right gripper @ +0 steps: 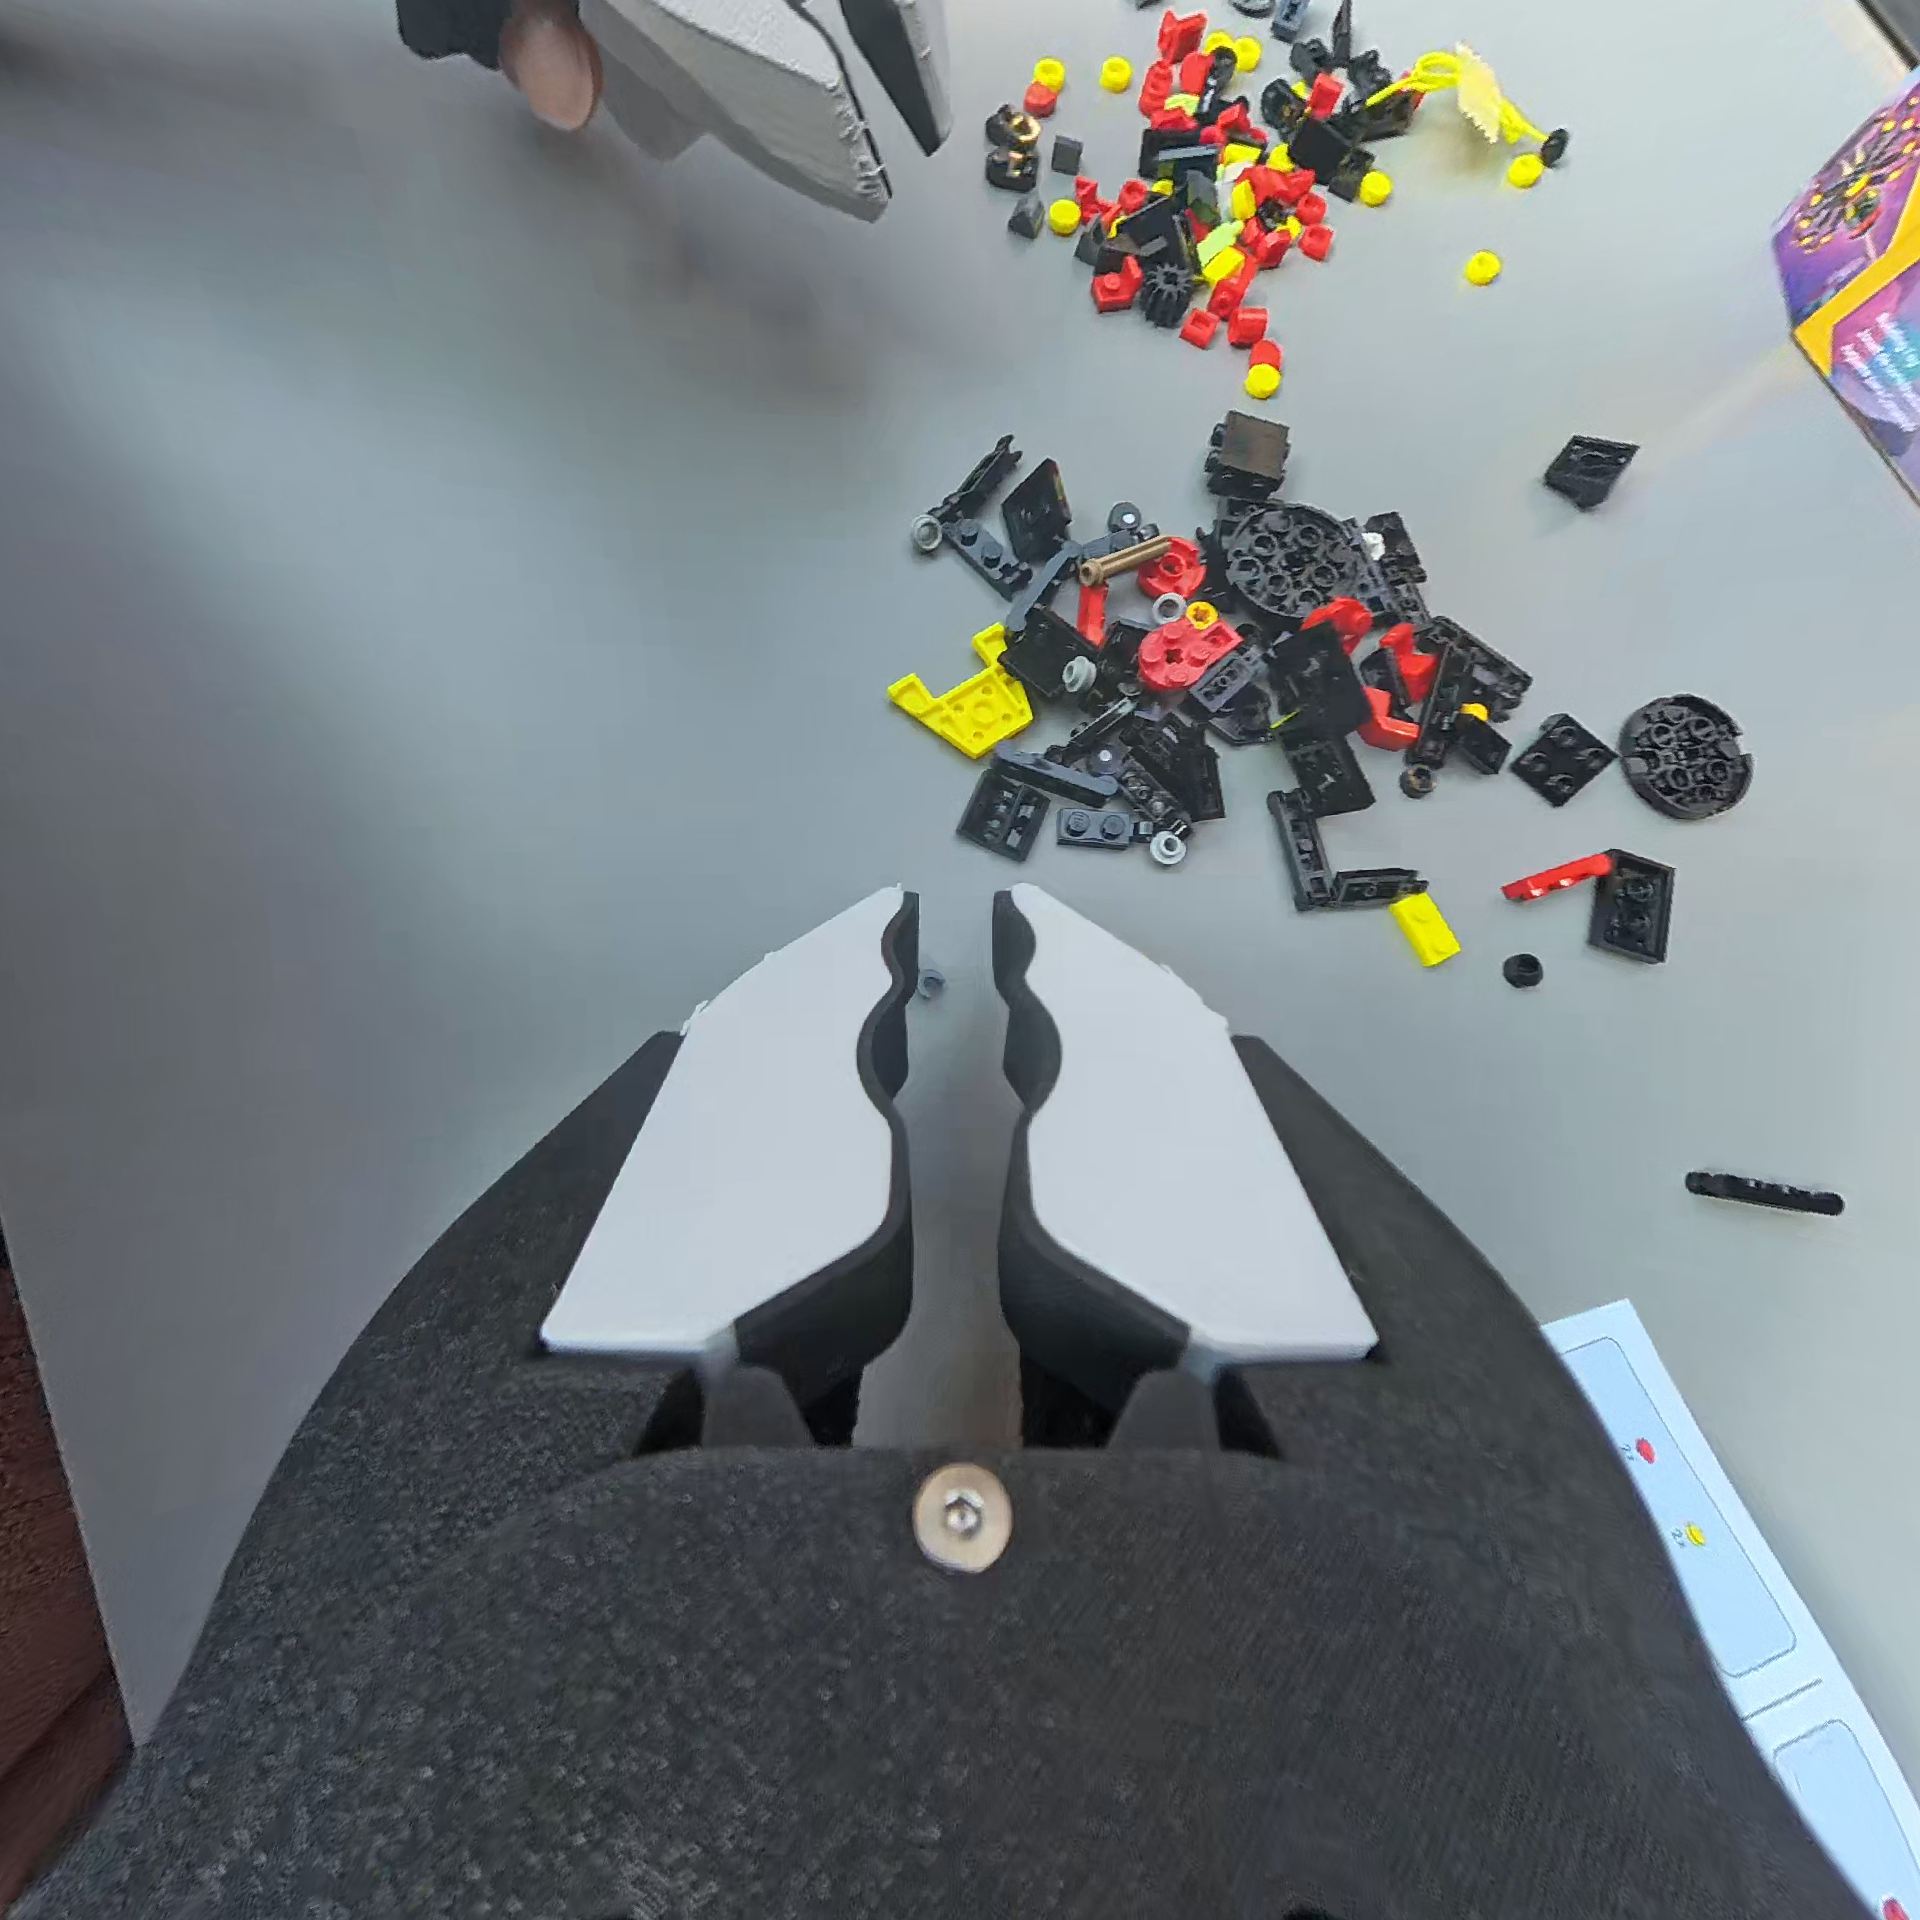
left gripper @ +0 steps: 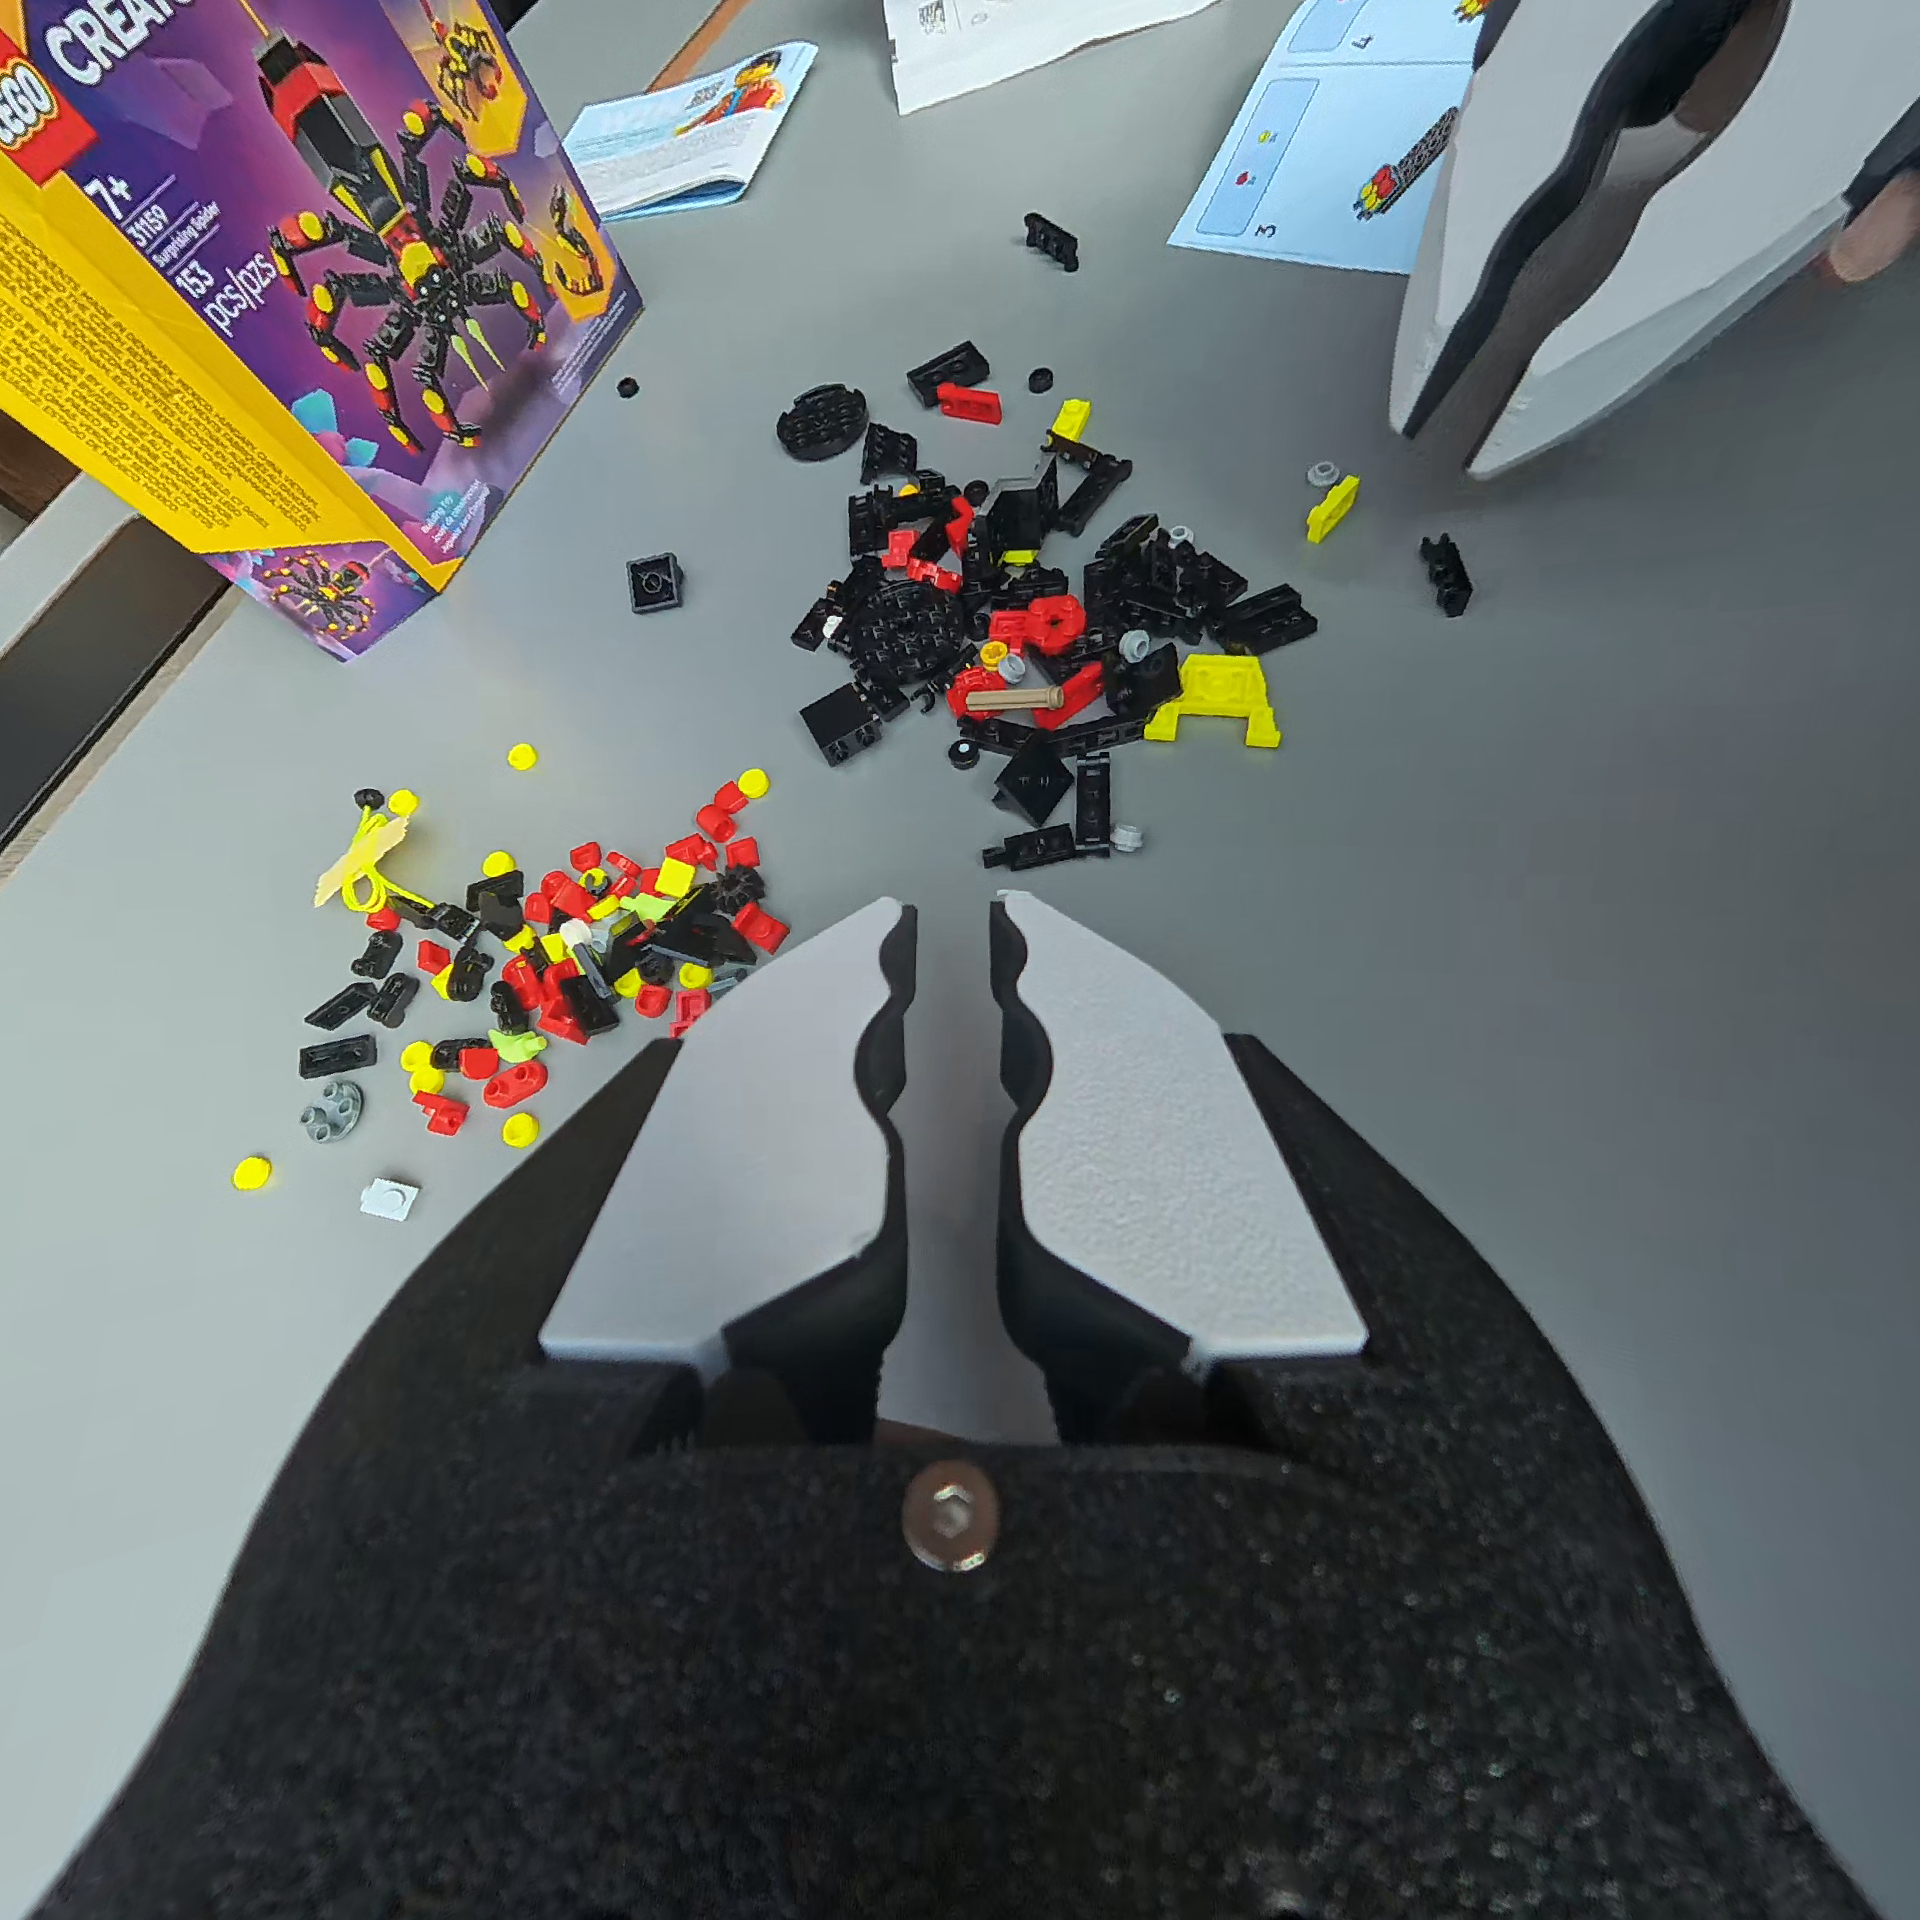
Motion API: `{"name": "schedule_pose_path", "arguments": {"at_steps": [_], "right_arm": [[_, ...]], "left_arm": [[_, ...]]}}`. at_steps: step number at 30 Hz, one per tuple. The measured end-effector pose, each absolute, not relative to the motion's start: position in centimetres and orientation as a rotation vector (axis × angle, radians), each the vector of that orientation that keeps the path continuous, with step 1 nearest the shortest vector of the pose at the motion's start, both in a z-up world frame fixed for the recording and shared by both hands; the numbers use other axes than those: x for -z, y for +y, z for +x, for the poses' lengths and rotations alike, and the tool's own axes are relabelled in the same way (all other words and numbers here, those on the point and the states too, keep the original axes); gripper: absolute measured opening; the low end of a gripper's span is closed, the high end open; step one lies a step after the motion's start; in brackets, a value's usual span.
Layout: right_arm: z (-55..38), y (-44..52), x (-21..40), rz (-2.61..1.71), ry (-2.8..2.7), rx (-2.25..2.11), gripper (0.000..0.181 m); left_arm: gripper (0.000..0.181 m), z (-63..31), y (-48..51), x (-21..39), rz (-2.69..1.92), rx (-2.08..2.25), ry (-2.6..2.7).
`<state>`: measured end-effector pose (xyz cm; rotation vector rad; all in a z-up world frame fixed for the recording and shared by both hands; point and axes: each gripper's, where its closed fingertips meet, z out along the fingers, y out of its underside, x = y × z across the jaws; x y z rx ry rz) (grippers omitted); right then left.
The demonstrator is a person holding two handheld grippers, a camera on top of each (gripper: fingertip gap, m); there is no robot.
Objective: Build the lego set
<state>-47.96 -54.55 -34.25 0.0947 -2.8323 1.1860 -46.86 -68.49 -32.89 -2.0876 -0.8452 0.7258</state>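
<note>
Loose lego pieces lie on the grey table in two heaps. The bigger heap, mostly black with red (left gripper: 1039, 623) (right gripper: 1299, 665), holds a yellow wedge plate (left gripper: 1221, 696) (right gripper: 966, 707). The smaller heap is red, yellow and black (left gripper: 561, 956) (right gripper: 1226, 177). My left gripper (left gripper: 953, 912) hovers between the heaps, jaws a little apart and empty; it also shows in the right wrist view (right gripper: 894, 166). My right gripper (right gripper: 956, 899) hovers at the black heap's near edge, jaws a little apart, a small grey stud (right gripper: 930, 982) on the table showing through the gap. It also shows in the left wrist view (left gripper: 1455, 447).
The purple and yellow set box (left gripper: 291, 281) (right gripper: 1860, 270) stands at the table's side. A blue instruction sheet (left gripper: 1320, 145) (right gripper: 1704, 1558), a leaflet (left gripper: 686, 135) and a white paper (left gripper: 997, 42) lie beyond the heaps. Stray pieces include a black bar (right gripper: 1766, 1193). Some 15 centimetres of space lies between my two pairs of fingers.
</note>
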Motion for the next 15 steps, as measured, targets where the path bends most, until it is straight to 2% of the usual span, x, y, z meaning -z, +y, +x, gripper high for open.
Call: {"name": "schedule_pose_path", "arguments": {"at_steps": [1, 5, 9, 13, 15], "right_arm": [[-48.6, -54.5, 33.9, 0.067, -2.811, -1.204, 0.014], [-51.3, -55.7, 33.2, -0.02, -2.769, -1.247, 0.013], [-52.4, -57.4, 35.4, 0.073, -2.798, -1.074, 0.011], [-53.9, -58.5, 36.6, -0.042, -2.828, -1.094, 0.011], [-52.8, -58.7, 37.2, 0.038, -2.902, -1.056, 0.009]], "left_arm": [[0.013, -46.9, -68.4, 32.8, -2.091, -0.729, -0.836], [0.013, -47.6, -68.0, 32.4, -2.11, -0.716, -0.789], [0.014, -48.5, -68.1, 32.7, -2.136, -0.741, -0.778], [0.013, -48.4, -68.4, 33.2, -2.087, -0.718, -0.807], [0.013, -48.4, -68.6, 33.5, -2.084, -0.711, -0.815]]}}
